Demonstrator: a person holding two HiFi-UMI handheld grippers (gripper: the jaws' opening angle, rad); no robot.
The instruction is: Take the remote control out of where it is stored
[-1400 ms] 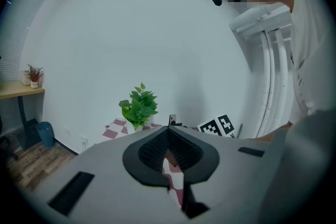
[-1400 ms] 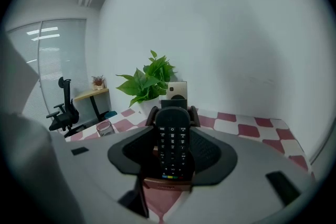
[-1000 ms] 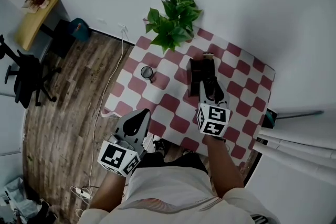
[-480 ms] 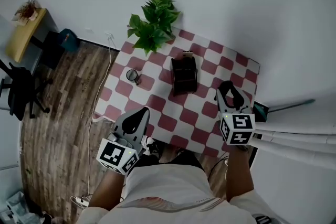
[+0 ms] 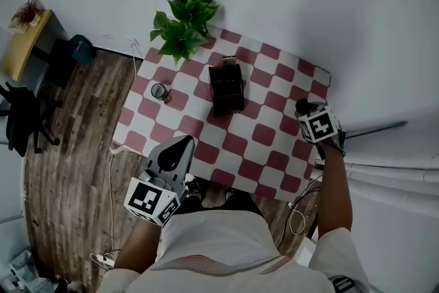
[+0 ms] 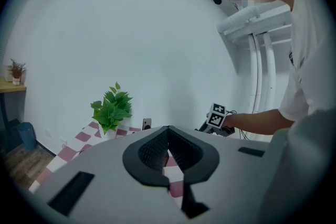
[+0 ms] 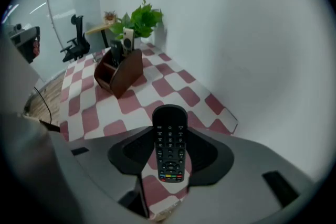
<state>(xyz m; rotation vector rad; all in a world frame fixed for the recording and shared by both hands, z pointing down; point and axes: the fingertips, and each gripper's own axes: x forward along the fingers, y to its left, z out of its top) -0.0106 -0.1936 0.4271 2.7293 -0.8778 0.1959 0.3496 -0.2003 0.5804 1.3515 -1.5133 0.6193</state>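
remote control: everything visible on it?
The remote control is a slim black plastic bar with a rounded top end, rows of small buttons and a coloured row near its bottom. It is out of the brown holder, gripped by its sides between the pads of the right gripper, button face towards the camera, above the checkered cloth.

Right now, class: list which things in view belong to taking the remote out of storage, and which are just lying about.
Job: remote control, right claw gripping it, brown storage box.
Lying about: potted plant, small round object, office chair.
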